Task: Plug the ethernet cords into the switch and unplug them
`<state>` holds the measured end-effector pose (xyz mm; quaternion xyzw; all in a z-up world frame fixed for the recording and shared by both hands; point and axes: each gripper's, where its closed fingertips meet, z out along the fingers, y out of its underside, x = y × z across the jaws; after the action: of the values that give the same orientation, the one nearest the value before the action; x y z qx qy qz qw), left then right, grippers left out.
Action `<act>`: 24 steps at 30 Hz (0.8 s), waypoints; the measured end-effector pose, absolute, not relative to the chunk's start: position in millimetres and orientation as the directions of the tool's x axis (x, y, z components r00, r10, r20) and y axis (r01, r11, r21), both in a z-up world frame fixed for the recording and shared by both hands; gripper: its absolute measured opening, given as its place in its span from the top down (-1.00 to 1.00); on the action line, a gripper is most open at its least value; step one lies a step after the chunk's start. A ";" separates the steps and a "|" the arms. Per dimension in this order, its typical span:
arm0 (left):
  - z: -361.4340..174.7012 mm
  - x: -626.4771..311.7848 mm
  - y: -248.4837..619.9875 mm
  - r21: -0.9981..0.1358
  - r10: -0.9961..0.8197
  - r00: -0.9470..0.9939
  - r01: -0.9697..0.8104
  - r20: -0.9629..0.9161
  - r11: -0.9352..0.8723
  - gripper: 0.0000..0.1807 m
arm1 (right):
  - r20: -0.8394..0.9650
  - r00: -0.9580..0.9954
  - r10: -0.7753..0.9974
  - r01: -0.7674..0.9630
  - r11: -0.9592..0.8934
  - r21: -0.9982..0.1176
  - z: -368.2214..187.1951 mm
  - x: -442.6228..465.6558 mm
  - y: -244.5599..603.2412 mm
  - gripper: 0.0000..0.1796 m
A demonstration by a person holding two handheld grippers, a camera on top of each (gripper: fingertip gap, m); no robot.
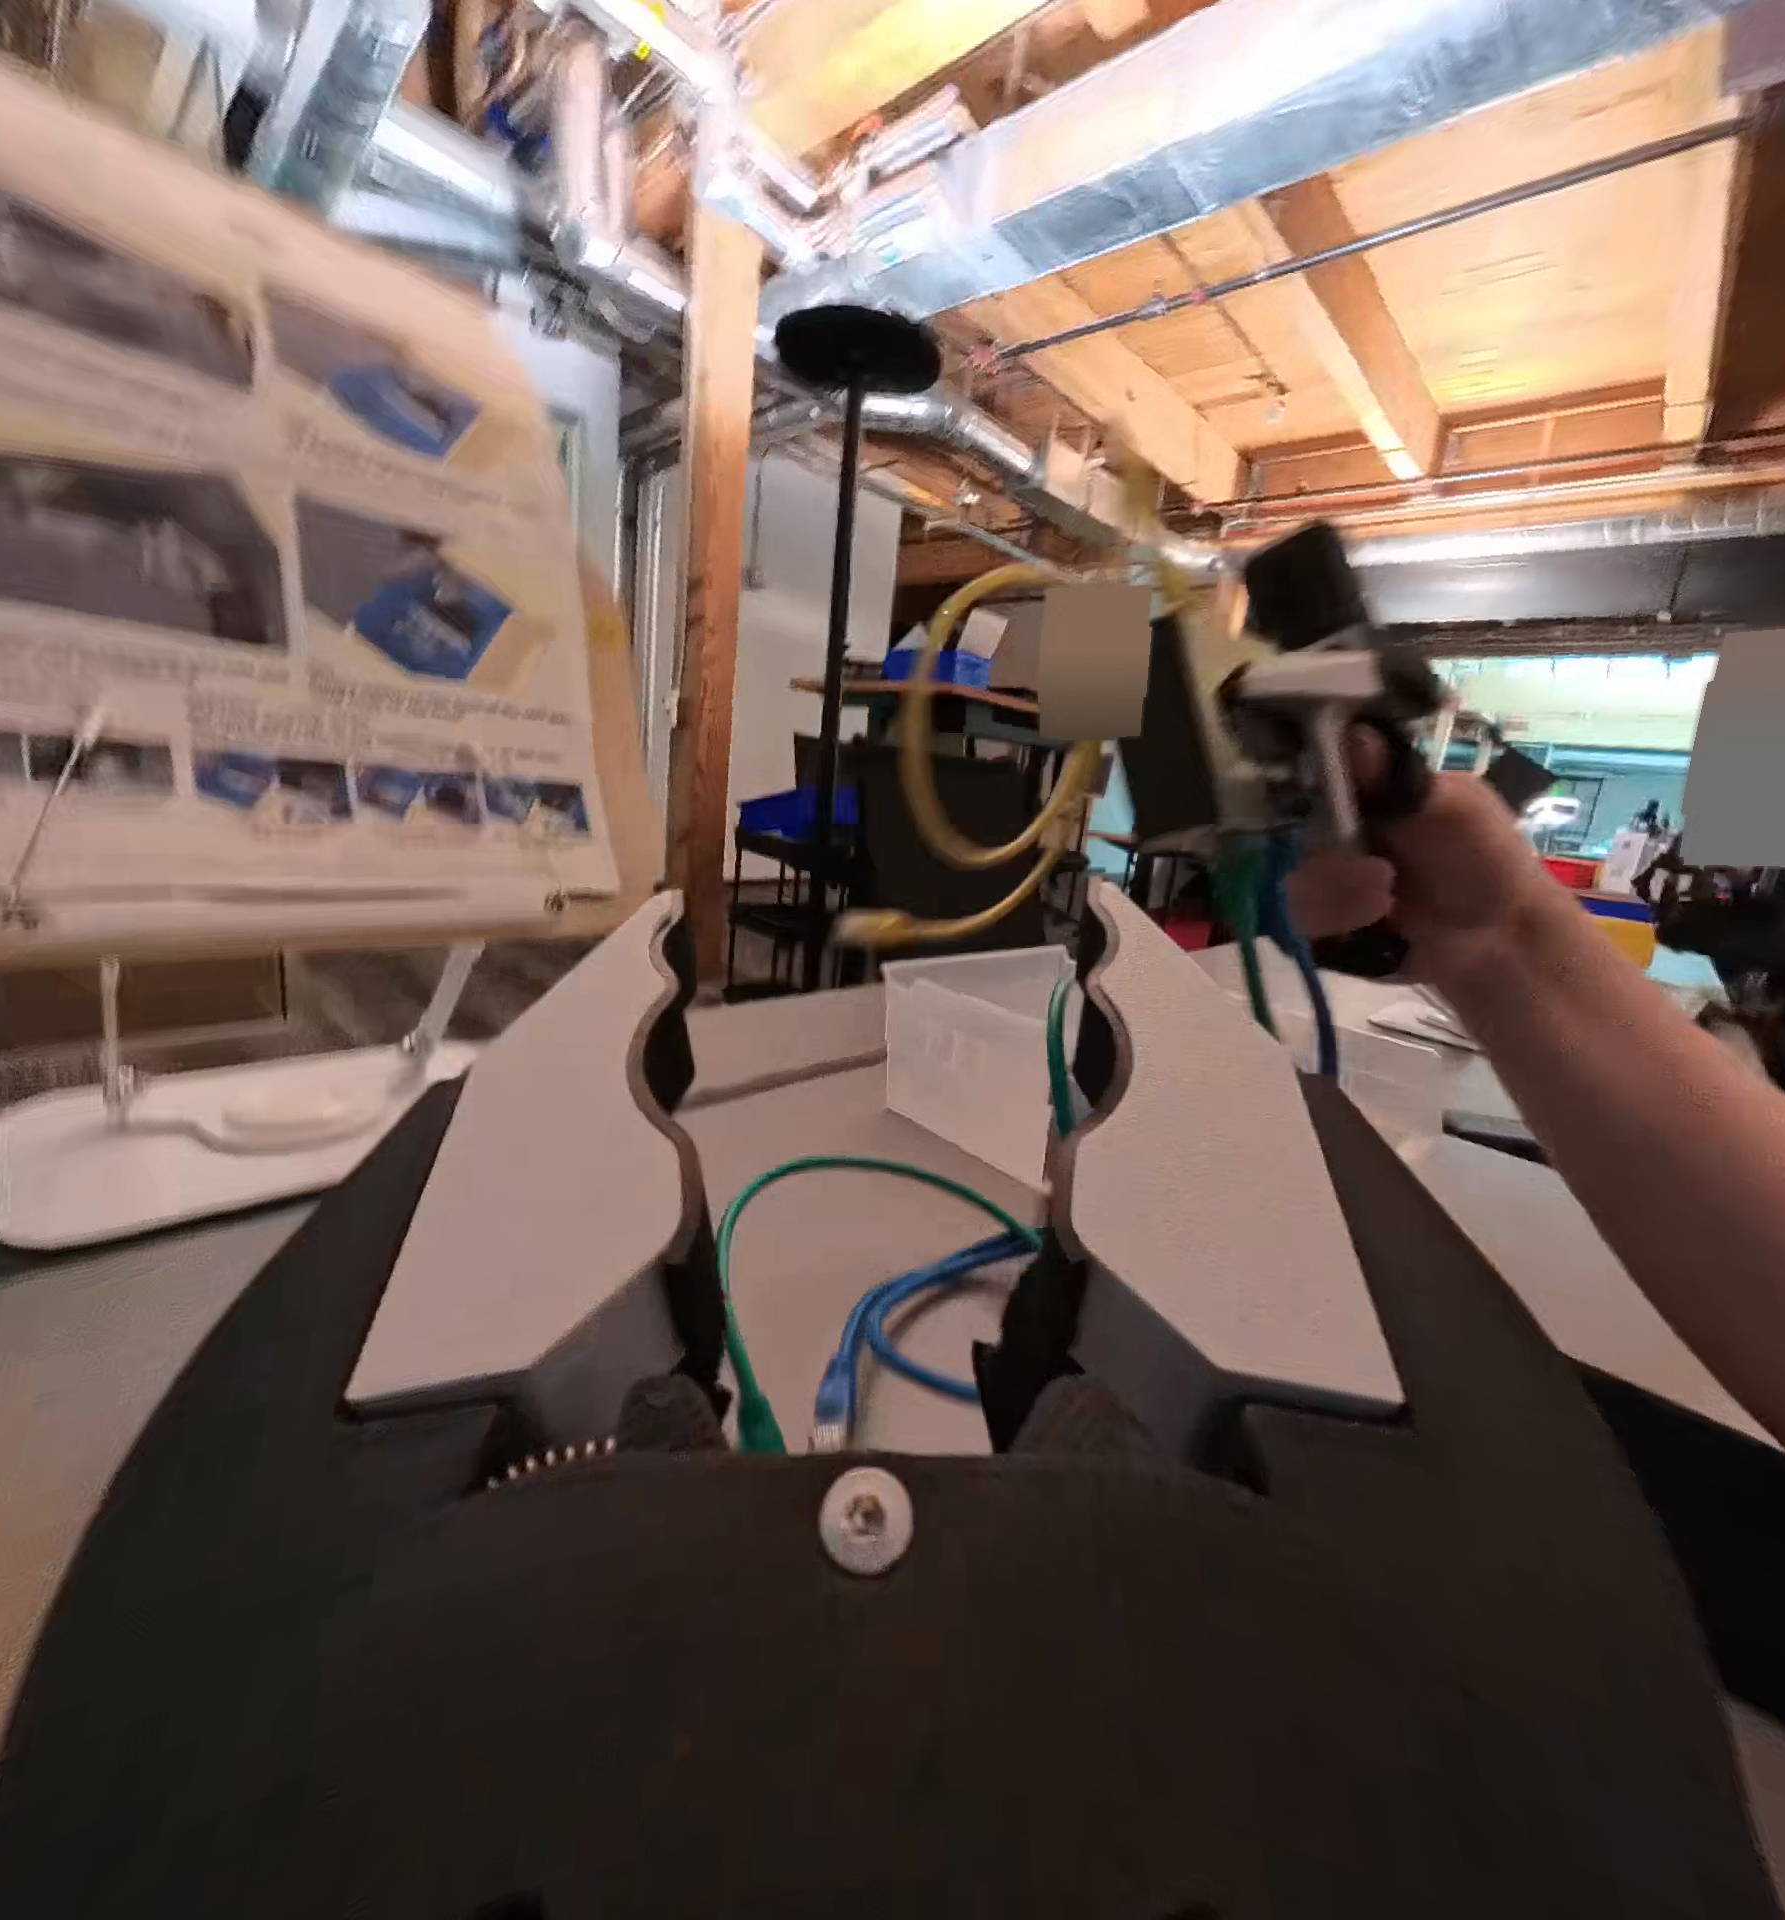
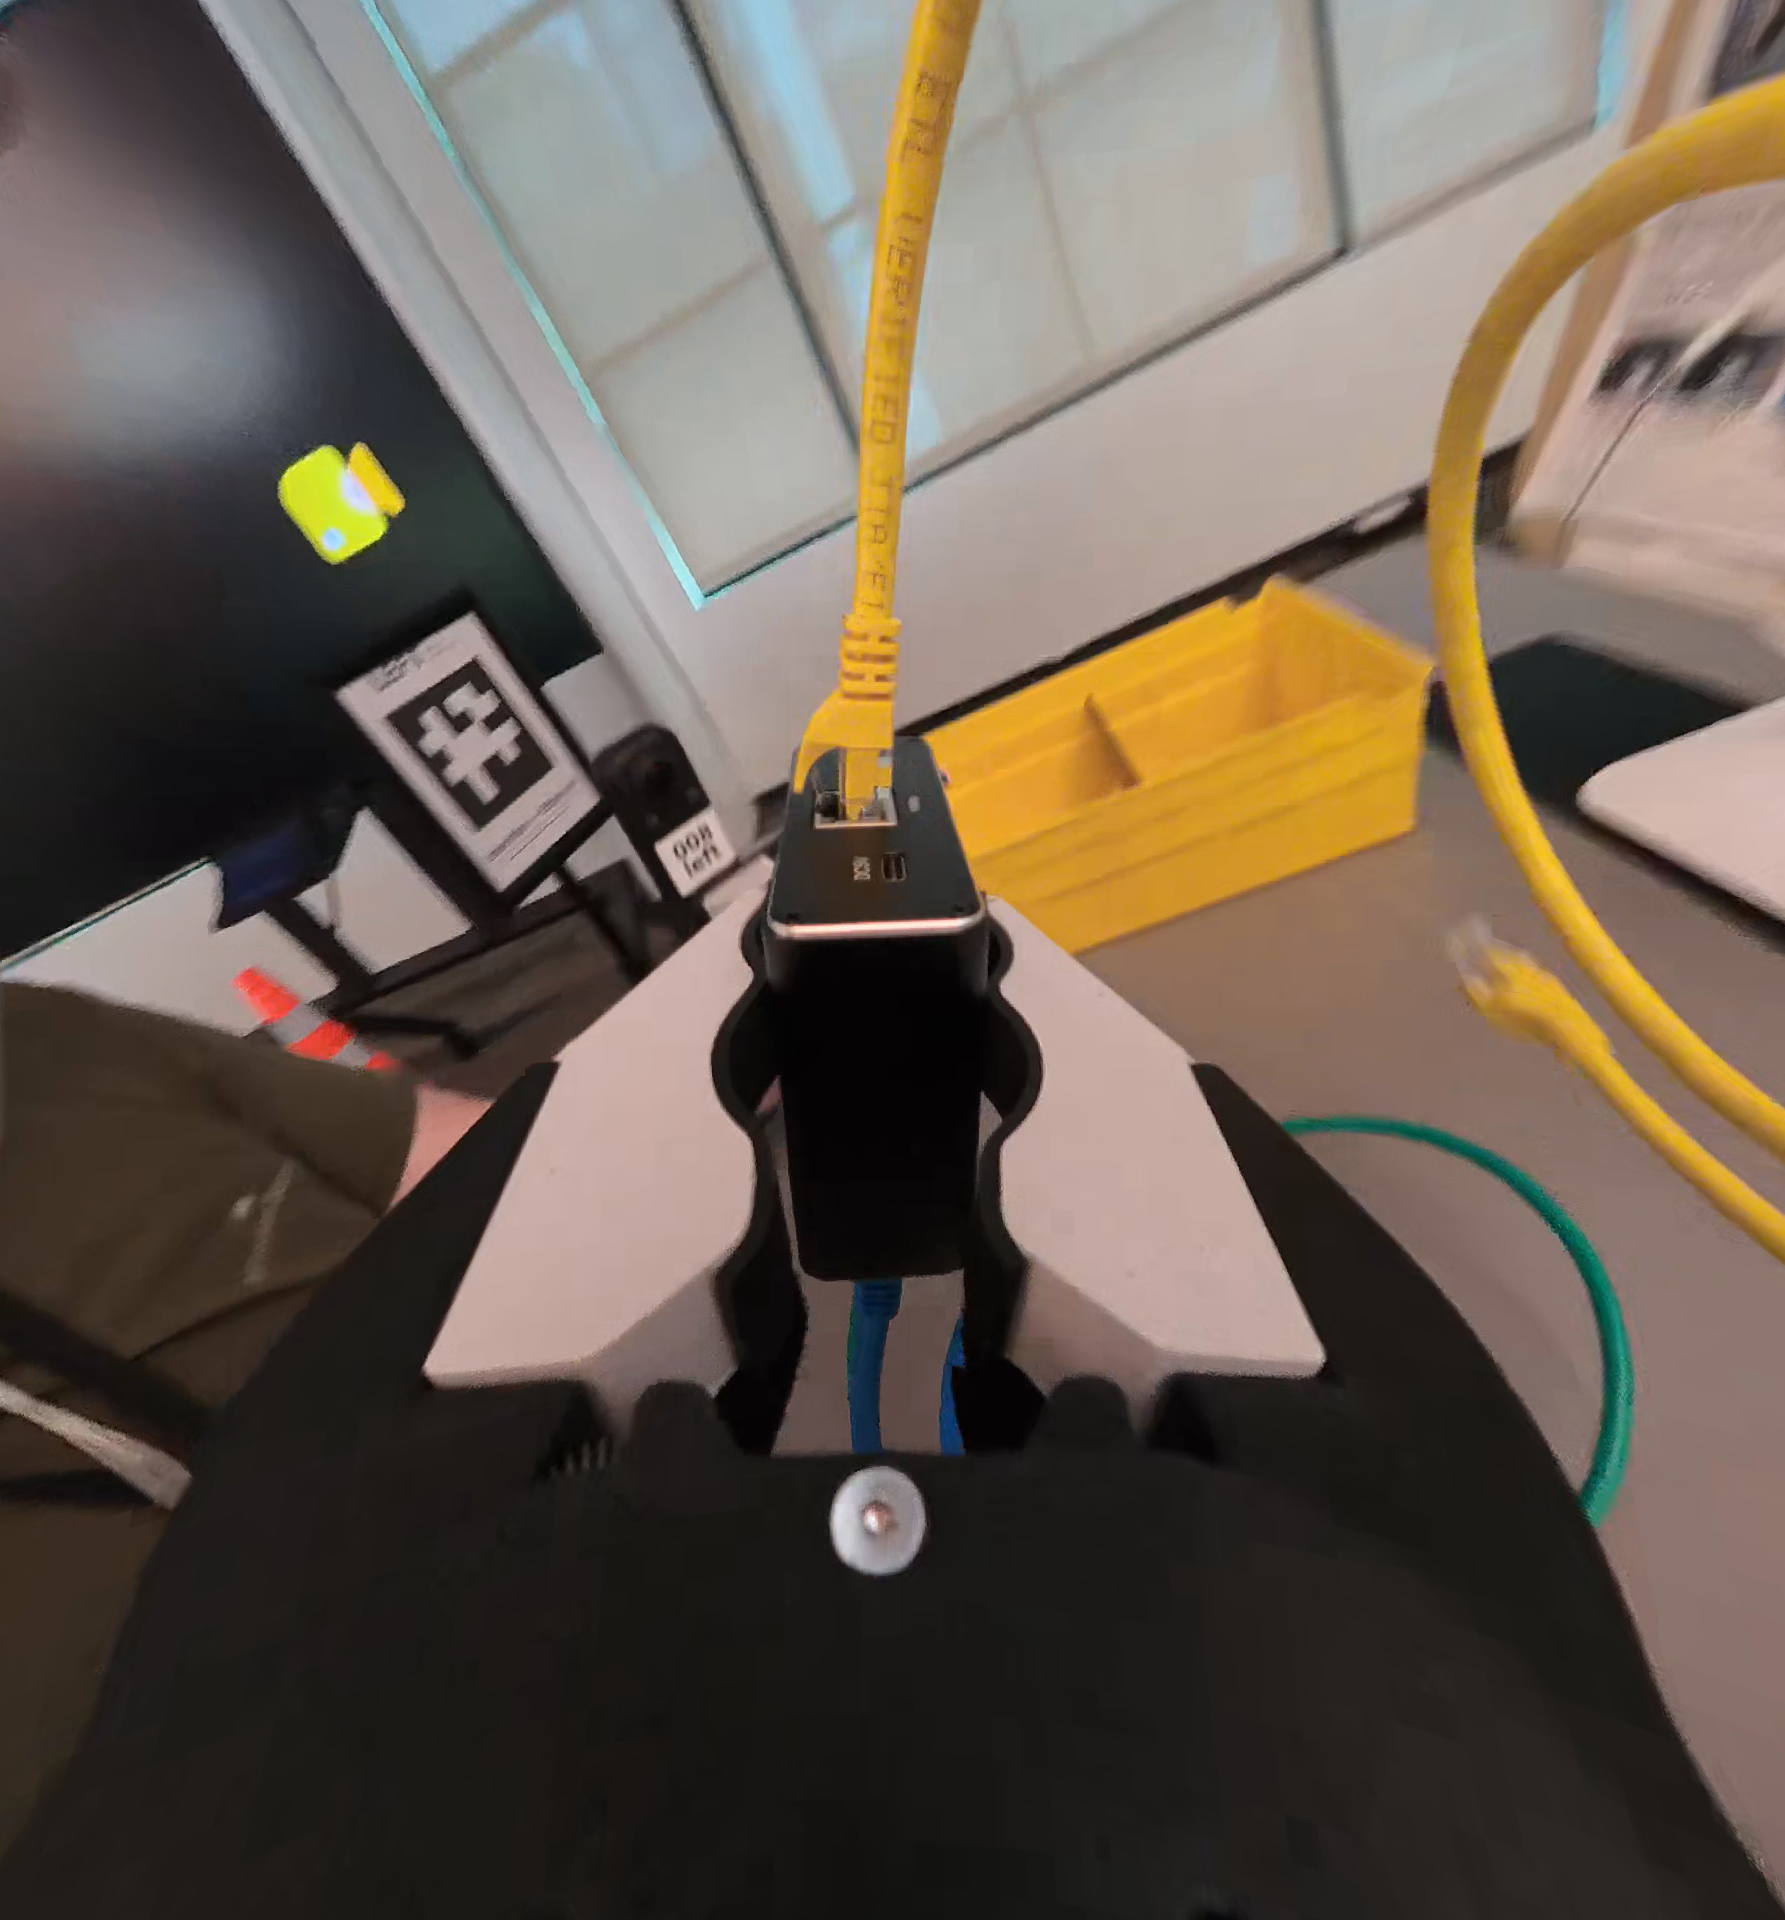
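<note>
Presently, right gripper (image 2: 880, 1049): jaws closed on the narrow sides of a black switch (image 2: 872, 1039), which fills the gap between the grey fingers (image 2: 639, 1153). Switch: long axis runs forward along the fingers, port face pointing away from the camera and slightly upward, its far end standing clear beyond the fingertips. Yellow cord (image 2: 893, 343): one plug seated in a port on that far face, the cable rising straight up out of view, then curving down on the right in a wide loop, with its free plug (image 2: 1506, 982) hanging in the air above the table (image 2: 1283, 1039). Blue cord (image 2: 872, 1371): leaves the near end of the switch, down between the finger bases. Green cord (image 2: 1584, 1288): lies looped on the table to the right of the gripper. Yellow bin (image 2: 1210, 758): on the table beyond the switch. Left gripper (image 1: 883, 1049): jaws wide apart, holding nothing, touching nothing. In the left wrist view the green cord (image 1: 753, 1226) and blue cord (image 1: 888, 1320) lie on the table between its fingers with loose plugs near the base; the right gripper (image 1: 1283, 717) is held raised to the right by a hand (image 1: 1428, 883), well apart, cords hanging from it.
</note>
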<state>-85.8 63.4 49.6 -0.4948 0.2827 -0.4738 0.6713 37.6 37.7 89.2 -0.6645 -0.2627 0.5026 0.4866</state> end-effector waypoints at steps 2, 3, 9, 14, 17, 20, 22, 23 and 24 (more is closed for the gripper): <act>36.1 -88.3 81.6 -0.940 -0.899 0.406 0.341 0.163 -0.016 0.18 | -0.360 0.415 0.835 -0.184 -0.310 -0.933 106.5 39.0 39.7 0.64; 31.7 -89.6 87.4 -0.941 -0.890 0.418 0.338 0.182 -0.034 0.19 | -0.328 0.439 0.836 -0.195 -0.268 -0.943 116.7 38.1 43.1 0.64; 26.8 -90.0 92.9 -0.941 -0.880 0.427 0.334 0.208 -0.061 0.24 | -0.160 0.582 0.798 -0.088 -0.134 -0.987 213.2 43.9 74.4 0.63; 21.5 -88.1 96.4 -0.929 -0.878 0.393 0.346 0.273 -0.134 0.26 | -0.121 0.668 0.734 -0.044 -0.123 -0.991 300.0 84.1 81.0 0.63; 24.0 -88.6 95.4 -0.905 -0.880 0.348 0.384 0.324 -0.182 0.29 | -0.116 0.727 0.677 -0.056 -0.110 -0.992 332.7 113.8 76.0 0.63; 23.6 -87.6 94.8 -0.902 -0.880 0.345 0.390 0.328 -0.184 0.32 | -0.115 0.779 0.617 -0.049 -0.122 -0.991 350.9 140.6 68.8 0.63; 17.4 -81.3 94.7 -0.919 -0.881 0.361 0.352 0.306 -0.176 0.31 | -0.090 0.826 0.557 -0.011 -0.144 -0.989 356.2 159.3 66.3 0.63; 13.9 -76.8 93.9 -0.930 -0.883 0.367 0.324 0.293 -0.174 0.30 | -0.075 0.849 0.524 0.009 -0.156 -0.988 358.1 168.4 65.3 0.63; 10.5 -72.1 92.8 -0.940 -0.886 0.371 0.294 0.279 -0.173 0.29 | -0.065 0.871 0.487 0.021 -0.170 -0.985 358.9 177.3 64.9 0.63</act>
<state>-72.1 92.8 10.5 -0.5803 0.2548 -0.4996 0.5905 177.3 64.9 358.9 -0.7414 -0.1715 0.1876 0.6210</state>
